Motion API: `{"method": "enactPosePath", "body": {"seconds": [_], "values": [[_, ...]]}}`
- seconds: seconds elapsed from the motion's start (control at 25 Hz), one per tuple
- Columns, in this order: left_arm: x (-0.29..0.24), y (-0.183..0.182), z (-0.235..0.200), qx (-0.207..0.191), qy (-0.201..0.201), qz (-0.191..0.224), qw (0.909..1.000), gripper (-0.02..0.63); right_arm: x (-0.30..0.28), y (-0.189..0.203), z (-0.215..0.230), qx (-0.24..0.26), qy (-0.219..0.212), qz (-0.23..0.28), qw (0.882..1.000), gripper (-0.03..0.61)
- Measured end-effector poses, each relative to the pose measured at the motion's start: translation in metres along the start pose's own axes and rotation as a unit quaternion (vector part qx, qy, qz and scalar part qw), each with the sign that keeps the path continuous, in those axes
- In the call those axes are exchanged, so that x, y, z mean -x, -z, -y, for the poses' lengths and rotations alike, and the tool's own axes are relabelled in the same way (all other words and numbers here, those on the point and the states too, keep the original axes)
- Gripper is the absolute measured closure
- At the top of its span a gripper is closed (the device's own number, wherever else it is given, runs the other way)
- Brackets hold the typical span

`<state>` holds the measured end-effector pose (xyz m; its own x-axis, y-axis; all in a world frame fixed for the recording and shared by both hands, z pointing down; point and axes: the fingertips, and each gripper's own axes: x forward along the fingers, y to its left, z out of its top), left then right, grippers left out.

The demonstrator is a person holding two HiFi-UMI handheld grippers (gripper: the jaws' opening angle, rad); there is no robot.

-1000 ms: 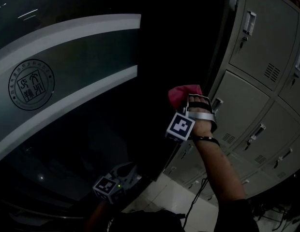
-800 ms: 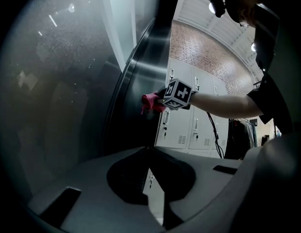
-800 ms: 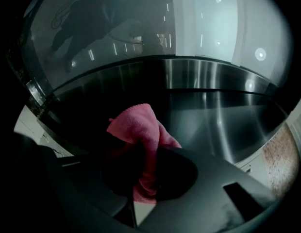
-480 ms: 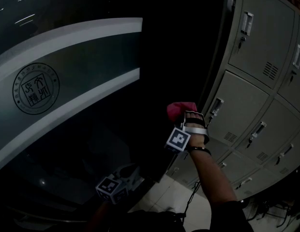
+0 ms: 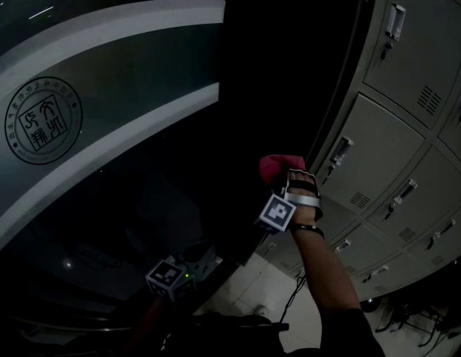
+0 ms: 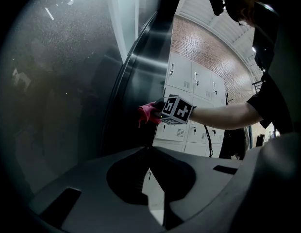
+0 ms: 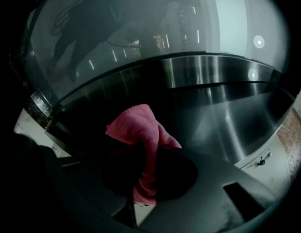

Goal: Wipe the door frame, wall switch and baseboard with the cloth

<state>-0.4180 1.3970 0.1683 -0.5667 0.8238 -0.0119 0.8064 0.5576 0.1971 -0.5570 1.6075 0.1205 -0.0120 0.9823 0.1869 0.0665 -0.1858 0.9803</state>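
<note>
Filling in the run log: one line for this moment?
right gripper: shut on pink cloth, at door frame | left gripper: shut, empty

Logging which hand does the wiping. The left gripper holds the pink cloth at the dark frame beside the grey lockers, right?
No: the right gripper holds the pink cloth, as the right gripper view shows. The left gripper is shut on nothing, lower down. The rest holds: the cloth is at the dark frame beside the grey lockers.
</note>
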Motion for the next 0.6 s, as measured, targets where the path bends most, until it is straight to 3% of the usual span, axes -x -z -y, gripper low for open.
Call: {"method": "enactPosePath", "body": {"seconds": [0.6], "values": [[-0.003, 0.033, -0.019, 0.024, -0.011, -0.039, 0.9989, 0.62, -0.015, 0.007, -0.084, -0.012, -0.061, -0.006, 0.998, 0.523]]}}
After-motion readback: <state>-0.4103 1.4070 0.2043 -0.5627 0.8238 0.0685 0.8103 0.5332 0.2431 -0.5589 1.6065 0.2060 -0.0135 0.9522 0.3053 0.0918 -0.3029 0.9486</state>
